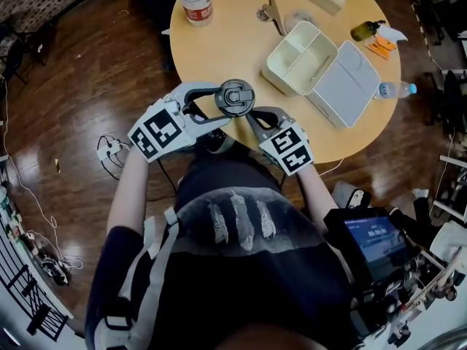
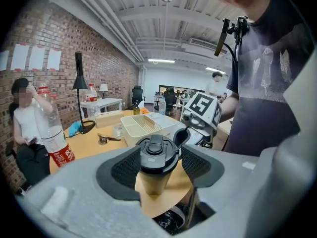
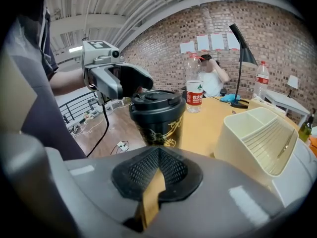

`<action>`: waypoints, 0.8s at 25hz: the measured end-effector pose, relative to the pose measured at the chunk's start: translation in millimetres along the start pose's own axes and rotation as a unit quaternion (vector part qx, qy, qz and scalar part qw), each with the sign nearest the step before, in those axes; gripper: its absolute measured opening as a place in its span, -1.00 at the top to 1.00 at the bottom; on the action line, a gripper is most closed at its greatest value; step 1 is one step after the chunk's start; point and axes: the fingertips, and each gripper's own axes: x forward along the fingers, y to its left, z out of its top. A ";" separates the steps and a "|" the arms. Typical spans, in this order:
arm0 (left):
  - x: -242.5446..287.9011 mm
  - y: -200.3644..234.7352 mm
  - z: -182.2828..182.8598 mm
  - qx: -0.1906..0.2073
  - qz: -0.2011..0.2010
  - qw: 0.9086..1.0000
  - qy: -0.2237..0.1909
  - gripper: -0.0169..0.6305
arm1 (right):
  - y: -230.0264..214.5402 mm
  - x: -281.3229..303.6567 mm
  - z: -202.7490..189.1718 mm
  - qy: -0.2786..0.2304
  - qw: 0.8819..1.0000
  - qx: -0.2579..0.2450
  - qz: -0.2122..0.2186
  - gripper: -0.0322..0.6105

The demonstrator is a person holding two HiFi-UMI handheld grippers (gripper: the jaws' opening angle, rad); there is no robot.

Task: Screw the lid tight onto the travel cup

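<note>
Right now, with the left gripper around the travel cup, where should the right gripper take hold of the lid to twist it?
Take the lid by its round outer rim, from above, straddling the raised flip tab. The left gripper holds the upright travel cup from the sides, so only the top looks free. The right gripper is shut and empty: open it first.

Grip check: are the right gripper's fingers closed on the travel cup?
No: the fingers of the right gripper are pressed together, empty, with the travel cup beyond them.
</note>
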 end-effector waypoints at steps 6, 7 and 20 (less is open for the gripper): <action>1.8 1.6 -0.3 -0.003 -0.005 1.000 -0.021 0.12 | -0.3 1.0 -3.4 0.004 1.000 0.001 -0.005 0.88; 2.1 1.2 0.2 -0.001 -0.006 1.000 -0.021 0.12 | -0.4 0.8 -3.6 0.005 1.000 0.001 -0.006 0.88; -4.3 0.6 -2.0 -0.010 0.018 0.999 -0.030 0.12 | -2.1 1.3 -3.2 0.004 1.000 0.011 -0.015 0.88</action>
